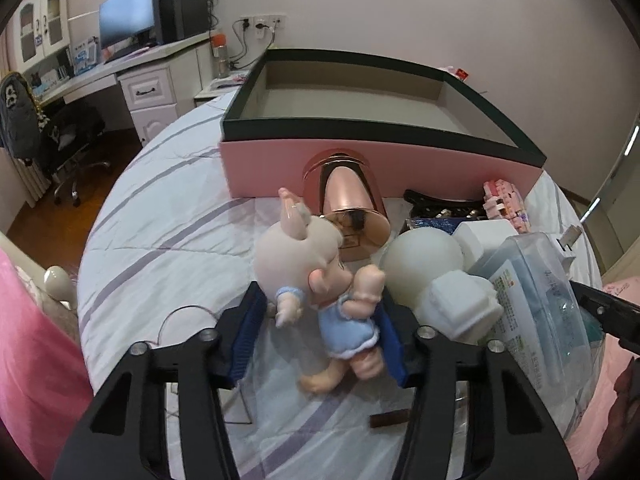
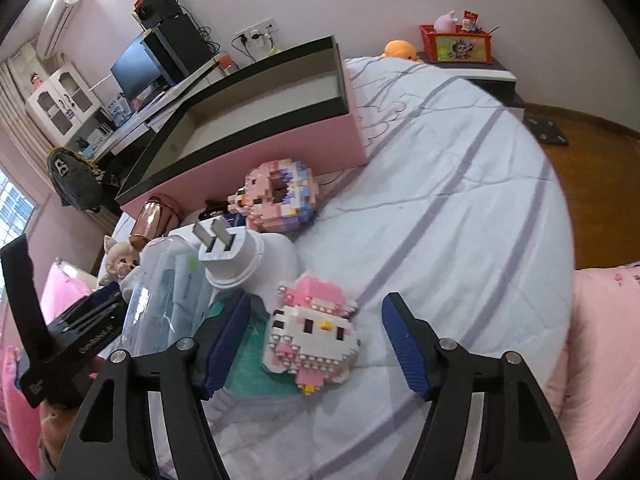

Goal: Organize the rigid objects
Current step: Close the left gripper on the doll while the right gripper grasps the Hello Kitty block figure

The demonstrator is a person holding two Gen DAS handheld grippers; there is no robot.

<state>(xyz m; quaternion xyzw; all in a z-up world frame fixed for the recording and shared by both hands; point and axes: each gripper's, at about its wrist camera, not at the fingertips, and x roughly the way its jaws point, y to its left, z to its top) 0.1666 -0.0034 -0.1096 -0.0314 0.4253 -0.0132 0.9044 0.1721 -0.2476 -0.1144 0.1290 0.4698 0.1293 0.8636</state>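
Observation:
A pig figurine in a blue dress (image 1: 332, 292) lies on the bed between the open fingers of my left gripper (image 1: 320, 332); the right pad touches its side, the left pad stands apart. A pink open box (image 1: 360, 120) with a dark rim stands behind it. My right gripper (image 2: 316, 344) is open around a pink and white block-built kitty figure (image 2: 310, 336), touching neither side. The box also shows in the right wrist view (image 2: 256, 120). The pig figurine's head (image 2: 118, 258) shows at the left of that view.
A rose-gold cup (image 1: 352, 208) lies on its side against the box. A white astronaut lamp (image 1: 432, 276), a clear plastic case (image 1: 536, 300), a white plug adapter (image 2: 236, 252) and a block-built donut (image 2: 276, 196) crowd the bed. A desk with a monitor (image 1: 128, 20) stands far left.

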